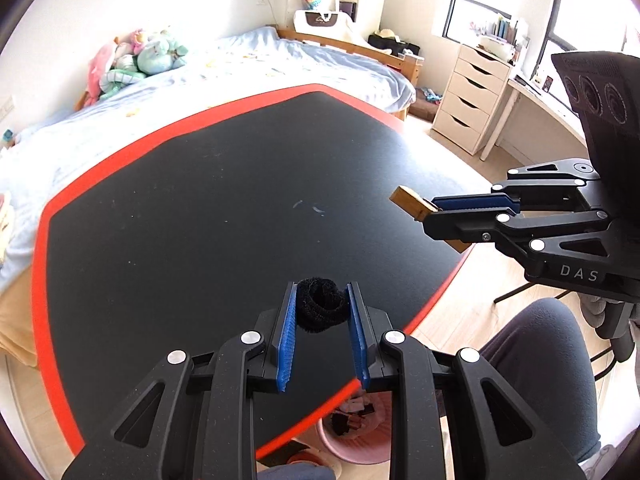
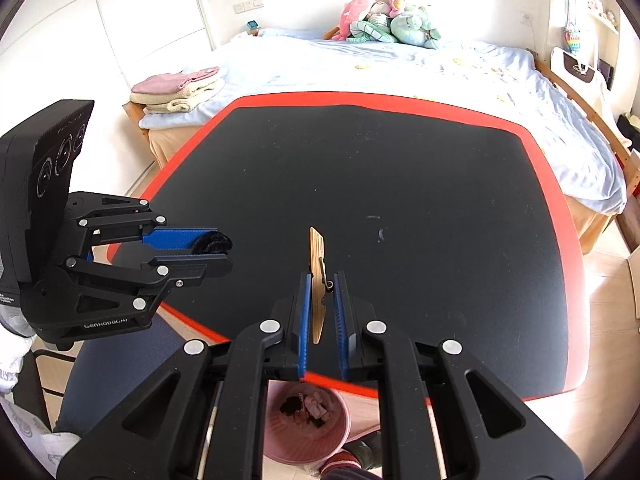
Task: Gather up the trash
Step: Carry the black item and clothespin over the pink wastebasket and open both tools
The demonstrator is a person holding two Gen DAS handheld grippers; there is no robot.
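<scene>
We have the left claw (image 1: 322,306) closed around a black fuzzy hair tie (image 1: 321,305), held above the near edge of the desk (image 1: 200,200); it looks soft, light and springy, so a grip across the ring suits it. Our right claw (image 2: 322,280) pinches a wooden clothespin (image 2: 318,276), stiff and light, by its middle. The pink bin (image 2: 306,432) waits below on the floor

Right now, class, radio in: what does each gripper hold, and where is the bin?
Left gripper shut on black fuzzy scrunchie. Right gripper shut on wooden clothespin. Pink trash bin on floor below black table's near edge, already holding scraps. Nothing blocks the drop.
</scene>
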